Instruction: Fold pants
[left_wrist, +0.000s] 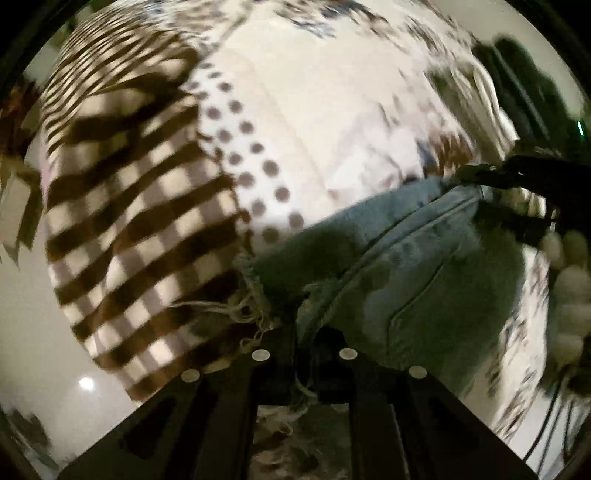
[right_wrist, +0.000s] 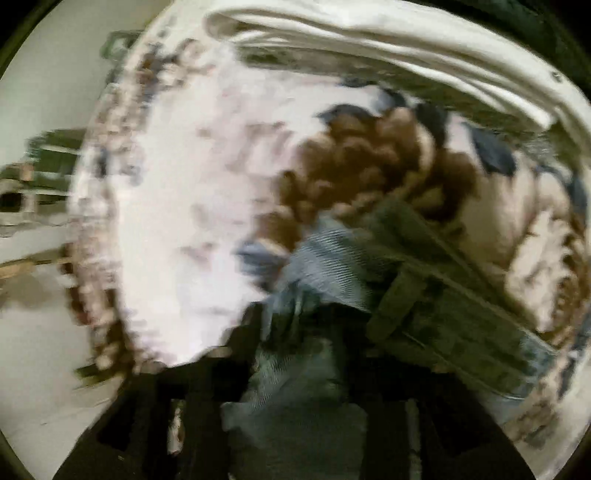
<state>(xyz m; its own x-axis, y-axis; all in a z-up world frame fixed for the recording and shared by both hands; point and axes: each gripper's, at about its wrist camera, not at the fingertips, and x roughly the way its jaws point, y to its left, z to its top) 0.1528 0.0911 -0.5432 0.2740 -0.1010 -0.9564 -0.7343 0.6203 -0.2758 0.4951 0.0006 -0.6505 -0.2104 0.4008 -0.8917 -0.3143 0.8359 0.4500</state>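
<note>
We clamp the left gripper (left_wrist: 306, 350) on the frayed hem and the right gripper (right_wrist: 295, 332) on the waistband, lifting the denim pants (left_wrist: 424, 266) above the patterned bedspread (left_wrist: 147, 221) to double them over.

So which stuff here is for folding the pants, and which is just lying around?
For the job:
- blue denim pants
- left gripper, clamped on them
- right gripper, clamped on them

Just lying about:
- checked cloth
- dotted cloth
- white folded fabric

left gripper (left_wrist: 306, 354), right gripper (right_wrist: 295, 332), jaws clamped
</note>
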